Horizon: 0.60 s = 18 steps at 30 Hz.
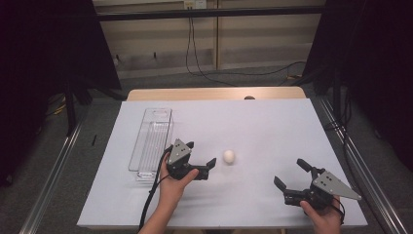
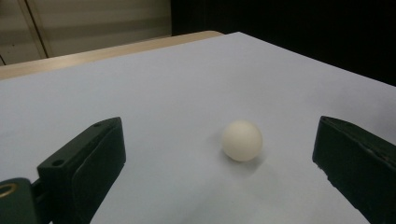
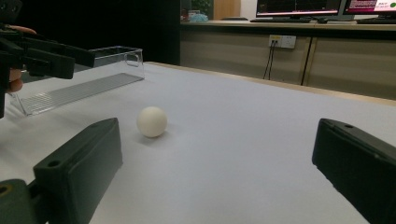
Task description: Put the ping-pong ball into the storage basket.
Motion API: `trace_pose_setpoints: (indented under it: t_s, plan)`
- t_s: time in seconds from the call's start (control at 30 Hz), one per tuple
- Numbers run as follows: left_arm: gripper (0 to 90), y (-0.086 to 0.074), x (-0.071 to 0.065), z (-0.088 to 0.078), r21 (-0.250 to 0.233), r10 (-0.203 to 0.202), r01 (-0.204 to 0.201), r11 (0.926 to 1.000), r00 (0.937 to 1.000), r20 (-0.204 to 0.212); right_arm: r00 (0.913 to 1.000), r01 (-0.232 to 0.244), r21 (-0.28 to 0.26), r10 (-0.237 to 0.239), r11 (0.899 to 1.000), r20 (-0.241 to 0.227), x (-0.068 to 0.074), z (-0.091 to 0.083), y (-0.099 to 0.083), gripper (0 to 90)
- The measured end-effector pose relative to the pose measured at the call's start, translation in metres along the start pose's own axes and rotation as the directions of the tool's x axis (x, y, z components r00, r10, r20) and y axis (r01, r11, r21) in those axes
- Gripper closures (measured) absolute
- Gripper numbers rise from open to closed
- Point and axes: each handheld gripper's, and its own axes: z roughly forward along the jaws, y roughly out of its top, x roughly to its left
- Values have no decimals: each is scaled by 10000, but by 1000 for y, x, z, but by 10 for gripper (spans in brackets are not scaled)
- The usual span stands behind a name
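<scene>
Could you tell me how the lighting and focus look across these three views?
High view: dim, even light, dark surroundings, the ball sharp. Left gripper view: the ball crisp with a soft shadow beneath, near jaws slightly soft. Right gripper view: brighter, faint glare on the clear tray, background screens overexposed.

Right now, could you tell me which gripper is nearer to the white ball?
Left. The left gripper sits just beside the white ball, jaws open toward it; the right gripper is farther off.

One white ball, one clear plastic tray, two hand-held grippers, left and right, one white-covered desk
</scene>
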Motion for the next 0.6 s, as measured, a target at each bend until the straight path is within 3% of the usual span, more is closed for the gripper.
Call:
trace_pose_setpoints:
  t_s: [0.17,0.6]
  plan:
    - [27,-1,-2,4,30,-115,115,9999,9999,92,10000,33,-29,-33,10000,-12,0,0,0,10]
    - [27,0,-3,12,347,162,-168,9993,9997,176,10000,76,24,-76,10000,-15,-1,3,0,10]
